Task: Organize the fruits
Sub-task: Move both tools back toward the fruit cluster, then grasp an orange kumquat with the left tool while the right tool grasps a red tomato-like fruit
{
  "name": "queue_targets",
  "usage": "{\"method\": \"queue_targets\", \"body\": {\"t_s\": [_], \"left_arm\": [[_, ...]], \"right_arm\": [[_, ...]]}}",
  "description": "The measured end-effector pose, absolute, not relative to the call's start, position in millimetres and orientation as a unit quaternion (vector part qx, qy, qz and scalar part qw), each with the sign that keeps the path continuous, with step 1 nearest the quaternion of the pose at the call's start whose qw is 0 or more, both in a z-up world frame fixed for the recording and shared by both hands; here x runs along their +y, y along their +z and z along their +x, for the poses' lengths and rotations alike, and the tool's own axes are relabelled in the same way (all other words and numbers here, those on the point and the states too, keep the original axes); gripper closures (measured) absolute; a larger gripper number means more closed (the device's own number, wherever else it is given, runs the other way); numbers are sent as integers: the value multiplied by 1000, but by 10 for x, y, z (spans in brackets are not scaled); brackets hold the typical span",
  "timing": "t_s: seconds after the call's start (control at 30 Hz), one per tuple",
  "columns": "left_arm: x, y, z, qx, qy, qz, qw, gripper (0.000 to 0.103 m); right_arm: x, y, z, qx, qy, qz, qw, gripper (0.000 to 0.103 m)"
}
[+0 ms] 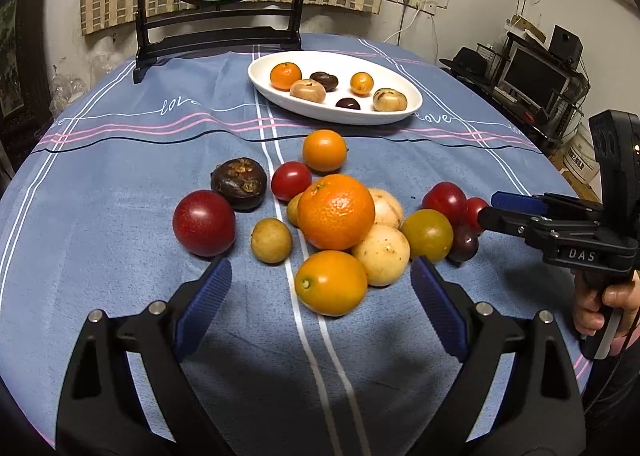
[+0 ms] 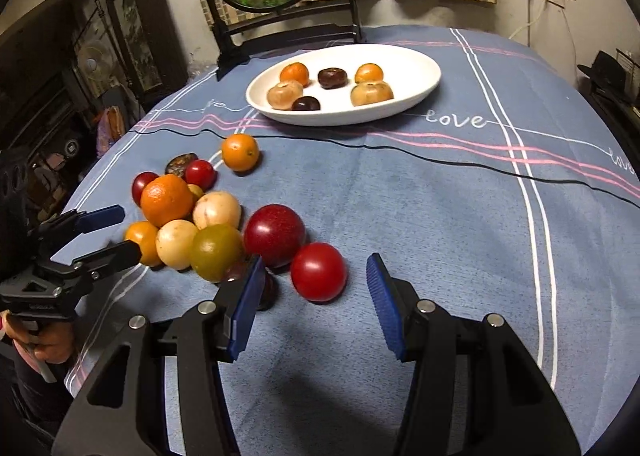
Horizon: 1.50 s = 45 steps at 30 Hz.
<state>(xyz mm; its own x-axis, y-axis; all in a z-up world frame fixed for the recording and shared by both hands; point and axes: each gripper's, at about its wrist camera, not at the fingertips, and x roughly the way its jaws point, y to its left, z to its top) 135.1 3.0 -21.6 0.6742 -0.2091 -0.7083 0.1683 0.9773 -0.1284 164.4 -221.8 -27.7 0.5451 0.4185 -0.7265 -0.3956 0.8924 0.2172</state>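
Item: loose fruit heap on the blue tablecloth [image 1: 120, 128], destined for the white oval dish [image 1: 384, 74] at the far side, which already holds six pieces. My left gripper [image 1: 320, 288] stands released, jaws wide, nothing pressed between the pads; the small orange kumquat [image 1: 331, 282] lies just ahead, centred between my fingertips, touching the pale round fruit [image 1: 382, 255] on its right and sitting below the big orange [image 1: 336, 211]. My right gripper [image 2: 316, 284] is likewise released, jaws partly apart; the small red tomato [image 2: 319, 272] sits between and just beyond the pads, not gripped, with the large dark-red fruit [image 2: 274, 235] close behind it and a dark plum-like piece hidden behind my left pad. Handling note, as judgement: each target is round and smooth, so I should settle each pad pair low around the widest girth before closing, squeeze gently, and lift straight up. The kumquat borders the heap; pulling it sideways could set the neighbours rolling. The dish lies well apart, beyond the heap.
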Motion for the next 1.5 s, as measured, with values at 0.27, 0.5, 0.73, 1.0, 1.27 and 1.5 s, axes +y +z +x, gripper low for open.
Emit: {"method": "queue_targets", "body": {"t_s": [0.27, 0.5, 0.73, 1.0, 1.27, 1.5], "left_arm": [[32, -225, 1369, 394, -102, -27, 913, 10], [26, -224, 1369, 393, -104, -27, 913, 10], [25, -227, 1366, 393, -106, -28, 913, 10], [25, -229, 1365, 394, -106, -29, 913, 10], [106, -231, 1349, 393, -114, -54, 911, 14], [68, -326, 1385, 423, -124, -52, 896, 40]], "right_arm": [[-2154, -302, 1657, 422, 214, -10, 881, 52], [-2087, -344, 1685, 432, 201, -35, 879, 61], [-2049, -366, 1722, 437, 201, -39, 876, 63], [-1997, -370, 1711, 438, 198, -57, 875, 71], [-2281, -352, 1761, 436, 205, 29, 876, 71], [-2265, -335, 1737, 433, 209, 28, 876, 71]]}}
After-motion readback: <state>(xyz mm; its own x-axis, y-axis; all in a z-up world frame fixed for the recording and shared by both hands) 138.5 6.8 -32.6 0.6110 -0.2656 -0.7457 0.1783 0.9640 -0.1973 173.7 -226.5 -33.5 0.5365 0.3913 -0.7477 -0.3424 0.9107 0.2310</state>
